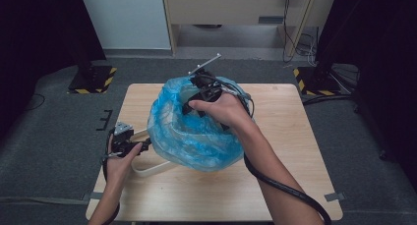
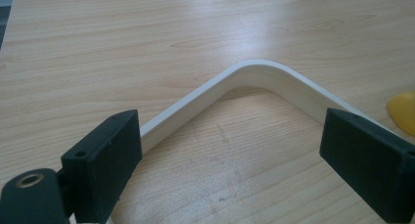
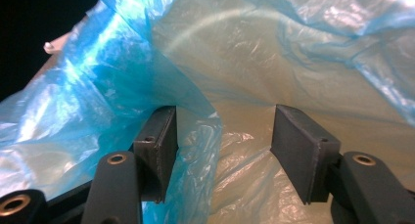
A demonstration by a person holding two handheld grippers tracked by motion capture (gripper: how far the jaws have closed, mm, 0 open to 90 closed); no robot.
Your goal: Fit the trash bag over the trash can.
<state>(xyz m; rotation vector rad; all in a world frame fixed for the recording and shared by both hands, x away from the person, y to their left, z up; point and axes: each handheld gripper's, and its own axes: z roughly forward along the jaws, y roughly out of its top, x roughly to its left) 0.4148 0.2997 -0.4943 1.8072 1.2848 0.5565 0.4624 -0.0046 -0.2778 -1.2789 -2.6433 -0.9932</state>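
A translucent blue plastic bag [image 1: 196, 131] stands bunched up and open-mouthed in the middle of the wooden table [image 1: 295, 136]. My right gripper [image 1: 191, 107] reaches into the bag's mouth from above. In the right gripper view its jaws [image 3: 222, 136] stand apart, with a fold of the bag [image 3: 122, 77] lying against the left jaw and not pinched. My left gripper [image 1: 140, 145] sits at the bag's left, low over the table. Its jaws [image 2: 230, 155] are wide open on either side of a white bent strip [image 2: 254, 75], which passes close by the left jaw. That white strip [image 1: 147, 170] pokes out from under the bag.
A yellow piece [image 2: 403, 111] lies on the table at the right edge of the left gripper view. Two stand bases with black-and-yellow stripes [image 1: 91, 80] [image 1: 314, 80] rest on the grey floor beyond the table. Cables [image 1: 295, 43] hang by the far wall.
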